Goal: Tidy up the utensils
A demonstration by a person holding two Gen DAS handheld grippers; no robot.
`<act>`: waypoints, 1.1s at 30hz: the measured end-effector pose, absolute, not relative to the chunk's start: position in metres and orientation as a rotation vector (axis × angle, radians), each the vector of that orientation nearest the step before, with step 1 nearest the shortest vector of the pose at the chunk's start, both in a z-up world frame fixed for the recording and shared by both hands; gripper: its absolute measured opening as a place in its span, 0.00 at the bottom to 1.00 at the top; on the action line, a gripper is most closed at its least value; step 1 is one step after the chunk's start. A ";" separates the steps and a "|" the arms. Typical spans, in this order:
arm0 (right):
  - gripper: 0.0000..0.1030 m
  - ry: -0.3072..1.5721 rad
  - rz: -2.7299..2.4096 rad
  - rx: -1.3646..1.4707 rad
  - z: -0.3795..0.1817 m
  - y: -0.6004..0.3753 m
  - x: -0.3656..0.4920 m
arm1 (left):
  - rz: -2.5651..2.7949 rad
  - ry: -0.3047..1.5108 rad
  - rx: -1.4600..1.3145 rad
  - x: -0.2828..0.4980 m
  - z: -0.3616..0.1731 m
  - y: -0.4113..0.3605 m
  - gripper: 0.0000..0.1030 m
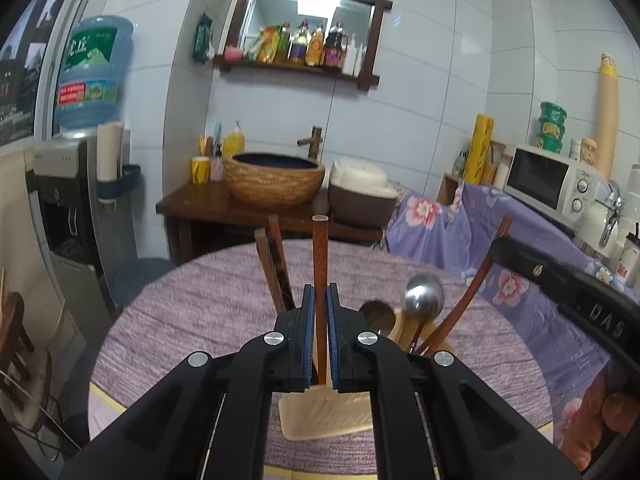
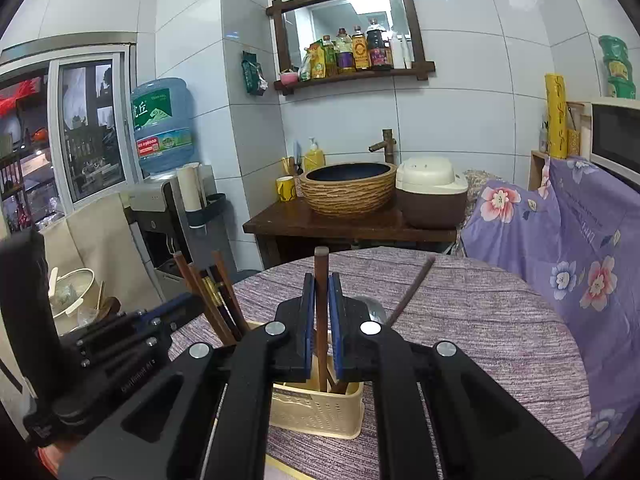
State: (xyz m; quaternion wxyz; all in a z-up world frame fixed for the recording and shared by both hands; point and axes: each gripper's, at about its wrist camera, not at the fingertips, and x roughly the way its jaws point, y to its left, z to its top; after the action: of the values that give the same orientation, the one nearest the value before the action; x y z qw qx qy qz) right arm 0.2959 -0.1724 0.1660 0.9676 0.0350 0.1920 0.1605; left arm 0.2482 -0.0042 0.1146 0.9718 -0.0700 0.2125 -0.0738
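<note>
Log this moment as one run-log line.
left gripper: shut on chopstick | right gripper: shut on chopstick | both over holder | spoon inside

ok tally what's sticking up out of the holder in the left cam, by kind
dark wooden sticks: 3, one in the left tongs
metal spoon: 1
brown spoon: 1
reddish curved handle: 1
total: 6, pale handles too hidden to count

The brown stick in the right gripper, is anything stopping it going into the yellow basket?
Nothing visible blocks it. The right gripper holds the brown stick upright, its lower end already inside the yellow basket.
</note>
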 end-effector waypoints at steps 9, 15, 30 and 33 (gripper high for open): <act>0.04 0.381 0.331 0.077 0.156 -0.179 0.289 | -0.158 0.437 -0.151 0.245 0.108 -0.001 0.02; 0.04 0.335 0.323 0.025 0.154 -0.179 0.264 | -0.169 0.421 -0.156 0.231 0.107 0.001 0.02; 0.89 0.415 0.169 -0.003 0.049 -0.214 0.164 | -0.105 0.313 -0.125 0.116 0.037 0.014 0.91; 0.93 0.447 0.153 0.010 0.022 -0.219 0.137 | -0.100 0.295 -0.116 0.085 0.021 0.013 0.95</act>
State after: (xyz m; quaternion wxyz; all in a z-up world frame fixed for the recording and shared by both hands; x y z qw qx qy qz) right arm 0.1373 -0.2191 0.0223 0.9722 0.0052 0.2216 0.0758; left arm 0.0849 0.0125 0.0210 0.9862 -0.0578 0.1467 -0.0497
